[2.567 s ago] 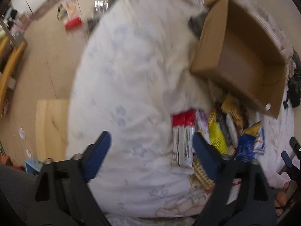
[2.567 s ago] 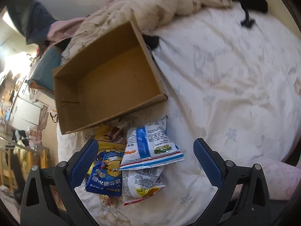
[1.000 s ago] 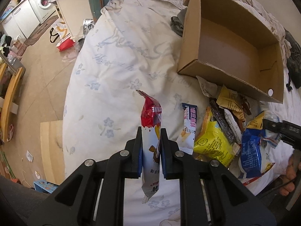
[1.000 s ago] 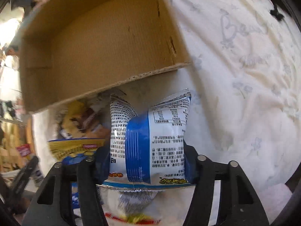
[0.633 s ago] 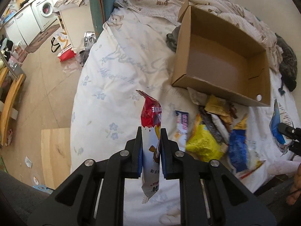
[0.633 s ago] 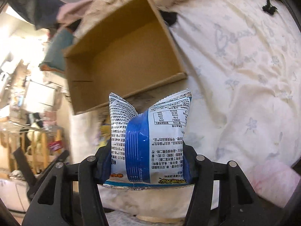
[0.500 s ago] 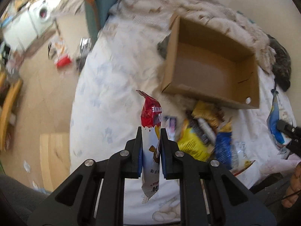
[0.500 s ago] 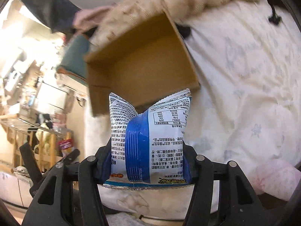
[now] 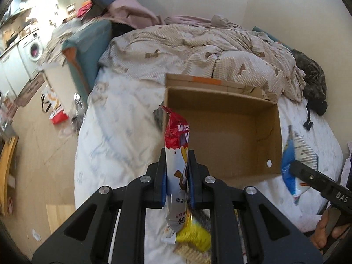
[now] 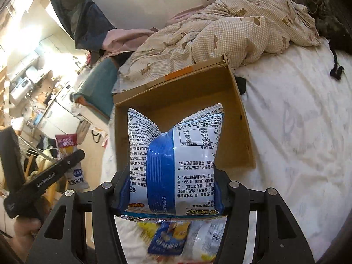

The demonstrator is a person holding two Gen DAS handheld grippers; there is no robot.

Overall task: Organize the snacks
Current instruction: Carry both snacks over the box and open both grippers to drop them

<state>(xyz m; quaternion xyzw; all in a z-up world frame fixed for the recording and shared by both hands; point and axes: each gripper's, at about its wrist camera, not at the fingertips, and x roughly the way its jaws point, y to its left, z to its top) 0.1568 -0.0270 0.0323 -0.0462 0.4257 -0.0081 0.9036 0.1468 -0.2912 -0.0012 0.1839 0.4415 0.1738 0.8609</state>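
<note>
**Two packets held above an empty box**

The cardboard box [image 9: 222,132] lies open on the bed just ahead of both tongs, with nothing visible inside. Best to carry each packet past the near wall before letting go. The right gripper [image 10: 173,189] stands half open, clamped on a puffy blue-and-white snack bag [image 10: 176,160]. The left gripper [image 9: 177,176], nearly closed, pinches a slim red-and-white packet [image 9: 177,151]. Loose snacks [image 10: 171,239] lie below the tongs.
</note>
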